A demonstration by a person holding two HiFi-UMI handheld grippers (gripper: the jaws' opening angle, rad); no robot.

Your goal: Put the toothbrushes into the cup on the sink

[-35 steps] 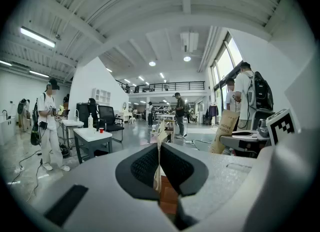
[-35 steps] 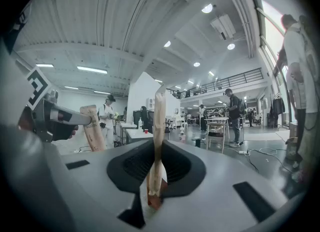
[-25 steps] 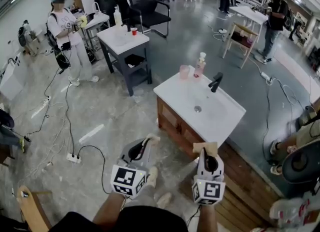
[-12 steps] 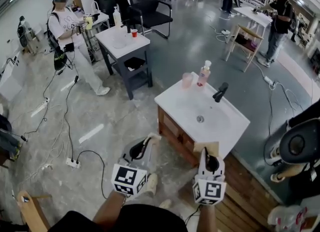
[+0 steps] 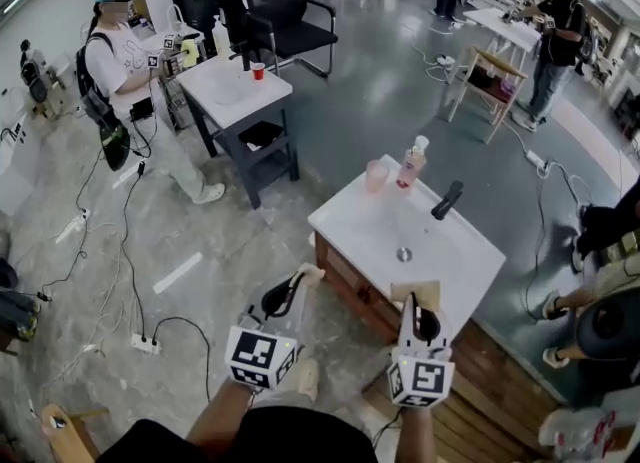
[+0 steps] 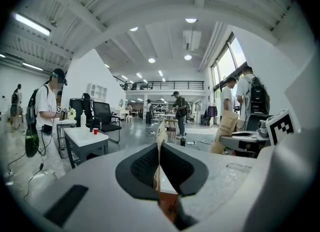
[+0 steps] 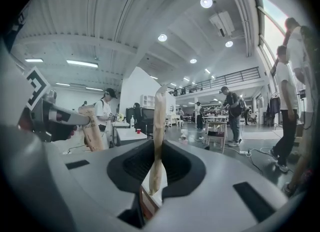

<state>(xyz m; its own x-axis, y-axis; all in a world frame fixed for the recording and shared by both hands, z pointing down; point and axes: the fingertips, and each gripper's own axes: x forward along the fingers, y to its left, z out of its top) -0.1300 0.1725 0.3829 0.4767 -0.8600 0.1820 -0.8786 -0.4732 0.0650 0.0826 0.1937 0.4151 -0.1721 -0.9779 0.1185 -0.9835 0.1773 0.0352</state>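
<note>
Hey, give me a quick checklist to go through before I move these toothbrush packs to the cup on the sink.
1. Left gripper shut on left toothbrush pack: ok.
2. Right gripper shut on right toothbrush pack: ok.
3. Cup upright on the sink: ok.
4. Cup empty inside: cannot tell.
5. Grippers at the cup: not ok, both are short of it, on the sink's near side.
6. Soap bottle well clear of the cup: not ok, it stands close beside it.
</note>
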